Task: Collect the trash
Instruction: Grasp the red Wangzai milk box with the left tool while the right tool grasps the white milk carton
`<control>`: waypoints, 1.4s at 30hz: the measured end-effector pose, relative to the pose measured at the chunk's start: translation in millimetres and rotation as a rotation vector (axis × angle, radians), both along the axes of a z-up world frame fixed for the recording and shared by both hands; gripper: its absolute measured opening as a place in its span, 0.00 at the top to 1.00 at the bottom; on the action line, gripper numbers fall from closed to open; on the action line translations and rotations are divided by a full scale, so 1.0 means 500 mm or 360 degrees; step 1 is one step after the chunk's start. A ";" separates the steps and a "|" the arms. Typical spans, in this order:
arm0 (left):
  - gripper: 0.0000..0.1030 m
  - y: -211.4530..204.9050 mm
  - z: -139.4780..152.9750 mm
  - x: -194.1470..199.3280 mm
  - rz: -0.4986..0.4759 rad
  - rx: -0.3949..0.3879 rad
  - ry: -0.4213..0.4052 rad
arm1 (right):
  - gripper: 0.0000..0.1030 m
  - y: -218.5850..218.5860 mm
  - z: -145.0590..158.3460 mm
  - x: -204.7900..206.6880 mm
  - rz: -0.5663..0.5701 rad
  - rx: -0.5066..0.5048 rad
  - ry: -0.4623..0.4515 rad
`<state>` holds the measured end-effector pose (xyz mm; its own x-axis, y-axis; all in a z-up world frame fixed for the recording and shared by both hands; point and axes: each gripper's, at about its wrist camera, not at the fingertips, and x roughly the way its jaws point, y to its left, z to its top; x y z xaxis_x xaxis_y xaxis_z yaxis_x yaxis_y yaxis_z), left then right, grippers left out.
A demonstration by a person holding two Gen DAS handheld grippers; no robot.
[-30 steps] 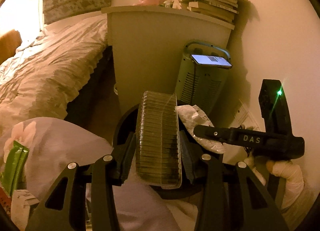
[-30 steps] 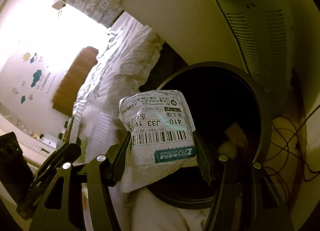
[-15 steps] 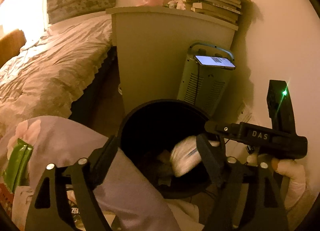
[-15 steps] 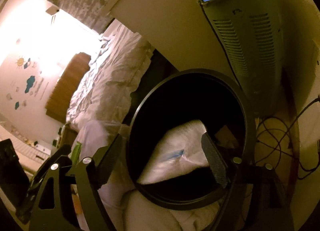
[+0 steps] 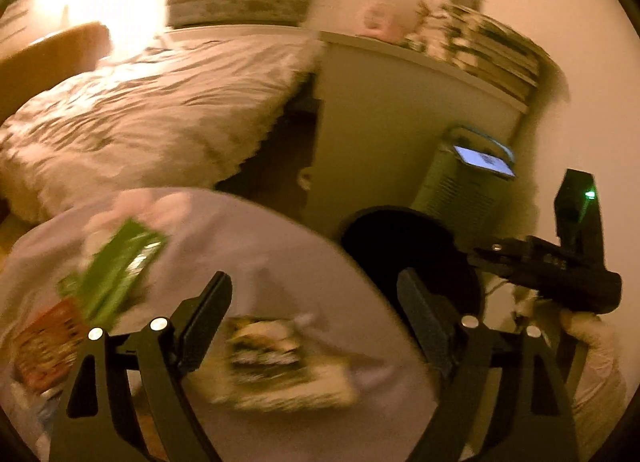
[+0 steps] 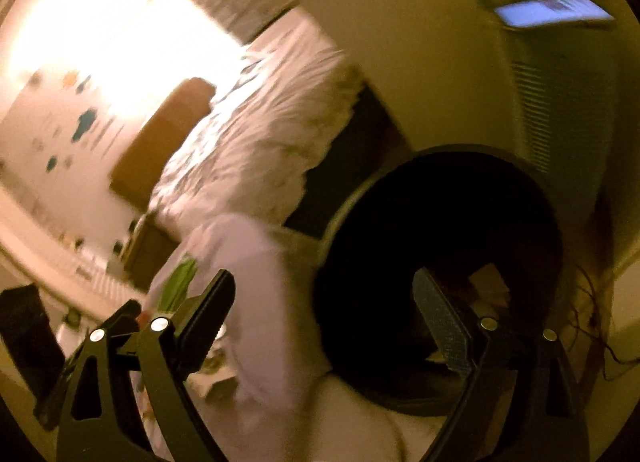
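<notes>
My left gripper (image 5: 316,314) is open and empty above a round pale table (image 5: 260,258). On the table lie a green packet (image 5: 116,270), an orange-red packet (image 5: 44,346) and a yellowish printed wrapper (image 5: 276,366), all blurred. The black round bin (image 5: 396,250) stands right of the table. My right gripper (image 6: 324,314) is open and empty at the bin's (image 6: 444,262) left rim; pale scraps show deep inside it. The right gripper (image 5: 552,266) also shows in the left wrist view, at the bin's right side.
A bed with a rumpled quilt (image 5: 152,110) lies to the left. A tall pale cabinet (image 5: 400,114) with stacked books stands behind the bin. A green heater with a phone on top (image 5: 476,170) stands beside it. Cables (image 6: 596,326) trail on the floor at the right.
Both grippers opened and let go: the clear plastic container and the white parcel bag dropped into the bin. Since then the left gripper has swung left over the table.
</notes>
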<state>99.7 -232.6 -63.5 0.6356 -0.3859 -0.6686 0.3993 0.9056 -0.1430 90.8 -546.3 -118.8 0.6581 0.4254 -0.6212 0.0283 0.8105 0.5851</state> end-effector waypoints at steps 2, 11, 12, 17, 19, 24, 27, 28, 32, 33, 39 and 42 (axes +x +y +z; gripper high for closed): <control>0.18 0.051 0.000 0.001 0.0088 0.0010 0.0007 | 0.13 0.045 0.013 0.010 0.0108 -0.0009 -0.0013; 0.18 0.295 -0.011 0.003 0.0344 0.0208 -0.0024 | 0.13 0.271 0.053 0.046 0.0599 0.0263 0.0075; 0.18 0.316 -0.015 0.005 0.0335 0.0246 -0.0020 | 0.13 0.301 0.054 0.049 0.0648 0.0281 0.0095; 0.18 0.365 -0.039 0.008 0.0226 0.0368 -0.0008 | 0.14 0.431 0.037 0.071 0.0835 0.0346 0.0279; 0.18 0.376 -0.051 0.010 0.0174 0.0361 0.0007 | 0.15 0.472 0.029 0.080 0.0838 0.0303 0.0351; 0.18 0.374 -0.069 0.013 0.0032 0.0443 -0.0019 | 0.15 0.497 0.004 0.109 0.0732 0.0333 0.0473; 0.18 0.358 -0.078 0.019 -0.0050 0.0536 -0.0029 | 0.19 0.505 0.008 0.129 0.0683 0.0294 0.0483; 0.18 0.353 -0.081 0.022 -0.0073 0.0558 -0.0030 | 0.22 0.509 0.009 0.138 0.0676 0.0267 0.0492; 0.18 0.341 -0.089 0.032 -0.0137 0.0616 -0.0038 | 0.35 0.535 -0.004 0.158 0.0682 0.0157 0.0524; 0.18 0.339 -0.091 0.036 -0.0142 0.0626 -0.0037 | 0.35 0.539 -0.010 0.162 0.0686 0.0144 0.0528; 0.22 0.347 -0.099 0.062 -0.0129 0.0548 0.0019 | 0.35 0.566 -0.031 0.185 0.0691 0.0034 0.0539; 0.36 0.351 -0.107 0.075 -0.0113 0.0497 0.0085 | 0.35 0.582 -0.030 0.193 0.0709 -0.0026 0.0508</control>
<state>137.4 -57.1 -117.0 0.5753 -0.1992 -0.7933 0.4627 0.8790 0.1148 187.1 -255.4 -133.8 0.1943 0.6088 -0.7692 -0.1457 0.7934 0.5911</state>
